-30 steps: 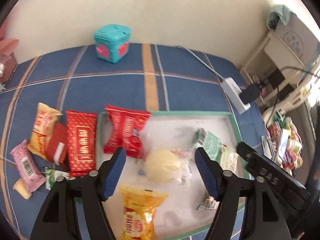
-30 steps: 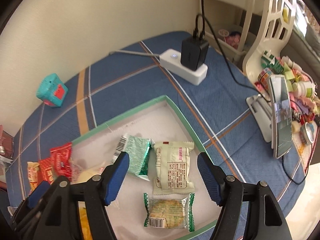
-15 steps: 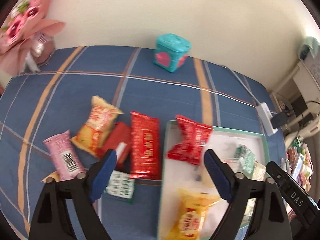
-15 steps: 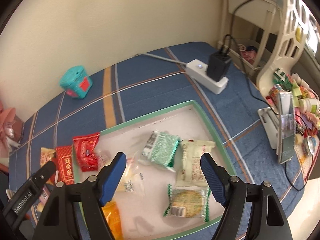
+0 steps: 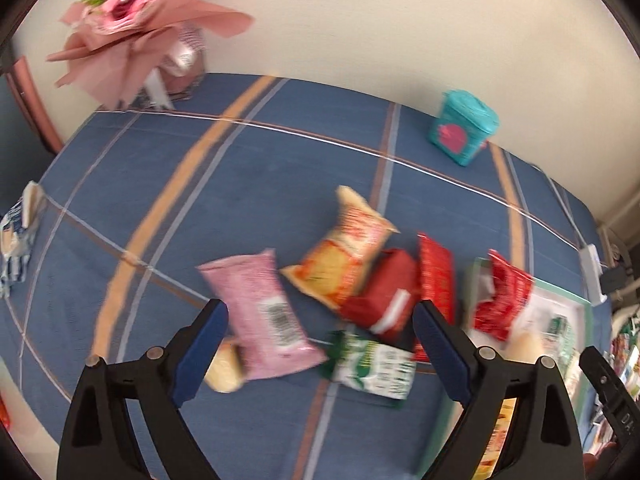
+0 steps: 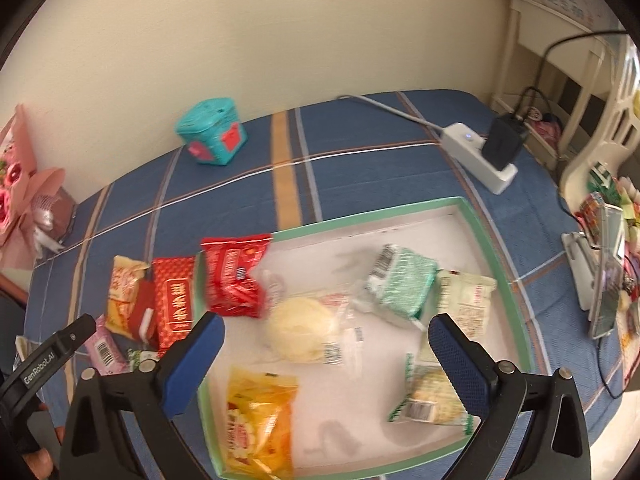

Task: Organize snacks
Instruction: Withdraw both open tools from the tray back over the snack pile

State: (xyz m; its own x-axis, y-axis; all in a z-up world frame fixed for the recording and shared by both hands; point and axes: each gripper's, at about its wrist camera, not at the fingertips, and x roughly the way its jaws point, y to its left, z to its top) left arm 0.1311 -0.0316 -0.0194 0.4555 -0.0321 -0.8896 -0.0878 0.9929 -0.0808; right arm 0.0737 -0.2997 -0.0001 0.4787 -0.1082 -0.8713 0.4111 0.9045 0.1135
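Note:
My left gripper [image 5: 320,344] is open and empty above loose snacks on the blue cloth: a pink packet [image 5: 260,308], an orange packet [image 5: 344,256], a dark red packet [image 5: 380,296], a red packet [image 5: 438,276] and a green-white packet [image 5: 372,366]. My right gripper [image 6: 324,356] is open and empty over the green-rimmed white tray [image 6: 488,248]. The tray holds a red packet [image 6: 234,276], a round pale bun [image 6: 298,330], a yellow packet [image 6: 256,420], a green packet [image 6: 400,284] and two pale packets [image 6: 466,304].
A teal box [image 6: 212,132] stands at the back by the wall. A pink bouquet [image 5: 136,32] is at the back left. A white power strip [image 6: 480,156] with a black plug lies at the right. A phone stand [image 6: 604,280] and clutter are at the far right.
My left gripper has swung left from the tray to over the loose snacks on the cloth. My right gripper has moved left over the tray's middle. Both stay open.

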